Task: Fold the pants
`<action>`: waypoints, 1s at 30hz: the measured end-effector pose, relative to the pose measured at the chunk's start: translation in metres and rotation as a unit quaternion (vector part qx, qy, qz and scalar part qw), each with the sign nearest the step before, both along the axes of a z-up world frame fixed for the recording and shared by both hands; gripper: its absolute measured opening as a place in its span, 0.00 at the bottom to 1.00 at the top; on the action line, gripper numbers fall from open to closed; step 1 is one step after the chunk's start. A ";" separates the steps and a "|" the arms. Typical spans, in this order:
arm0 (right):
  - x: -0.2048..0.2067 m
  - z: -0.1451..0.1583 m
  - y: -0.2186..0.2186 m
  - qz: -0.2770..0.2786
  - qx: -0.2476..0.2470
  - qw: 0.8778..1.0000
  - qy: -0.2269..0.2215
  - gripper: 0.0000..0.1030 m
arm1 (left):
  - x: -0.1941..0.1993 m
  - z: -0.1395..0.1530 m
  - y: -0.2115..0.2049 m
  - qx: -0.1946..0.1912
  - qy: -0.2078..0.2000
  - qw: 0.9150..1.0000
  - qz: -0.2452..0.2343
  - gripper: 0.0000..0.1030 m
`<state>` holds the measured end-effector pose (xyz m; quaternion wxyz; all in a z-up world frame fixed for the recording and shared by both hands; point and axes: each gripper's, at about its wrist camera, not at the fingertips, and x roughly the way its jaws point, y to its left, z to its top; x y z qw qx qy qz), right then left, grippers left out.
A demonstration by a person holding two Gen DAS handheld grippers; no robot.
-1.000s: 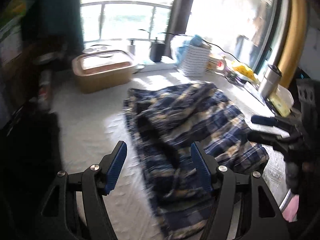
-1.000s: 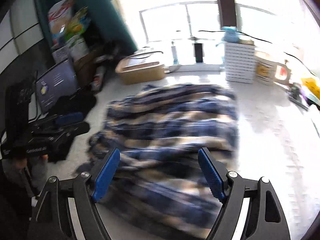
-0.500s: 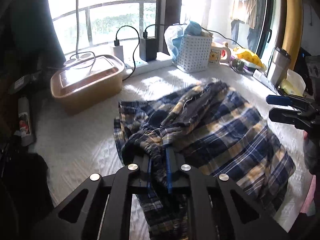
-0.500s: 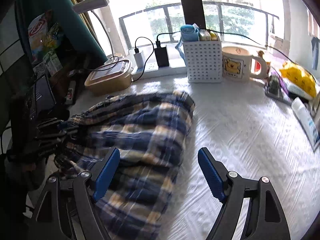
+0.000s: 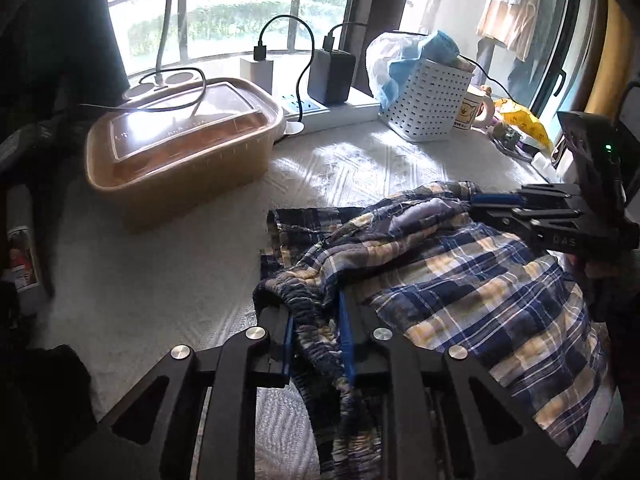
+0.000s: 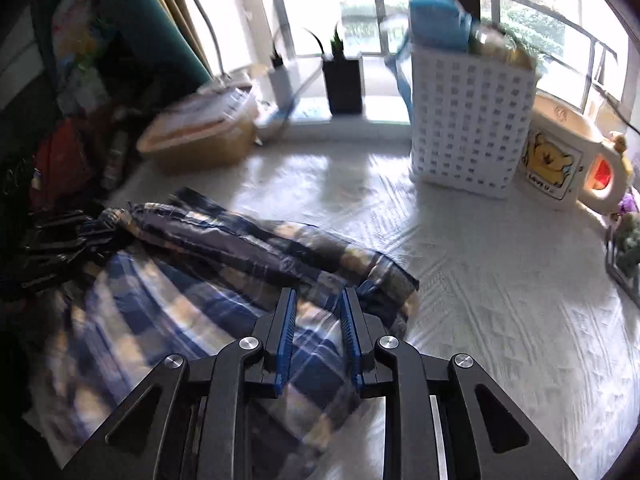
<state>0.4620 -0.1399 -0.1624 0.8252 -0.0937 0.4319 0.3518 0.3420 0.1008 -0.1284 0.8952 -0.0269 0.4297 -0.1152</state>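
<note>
Both grippers are now pinching cloth: half a second ago my right gripper (image 6: pixel 316 336) was hanging open, and now its jaws are closing on the plaid pants (image 5: pixel 472 280) at the far edge. My left gripper (image 5: pixel 316 344) is still clamping the gathered waistband. Pants are lying bunched on the white quilted tabletop (image 6: pixel 500 300), beside the white basket (image 6: pixel 468 128). I'm judging a two-handed lift is starting, to spread them before the first fold.

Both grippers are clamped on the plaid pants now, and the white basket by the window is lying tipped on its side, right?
Not quite. The white basket stands upright, as the right wrist view shows. The rest holds: the left gripper and the right gripper are each closed on the plaid pants.
</note>
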 end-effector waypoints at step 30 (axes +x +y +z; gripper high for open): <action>0.024 -0.002 0.042 0.024 -0.038 0.999 -0.007 0.24 | 0.027 -0.001 0.024 0.023 -0.003 0.999 0.045 0.65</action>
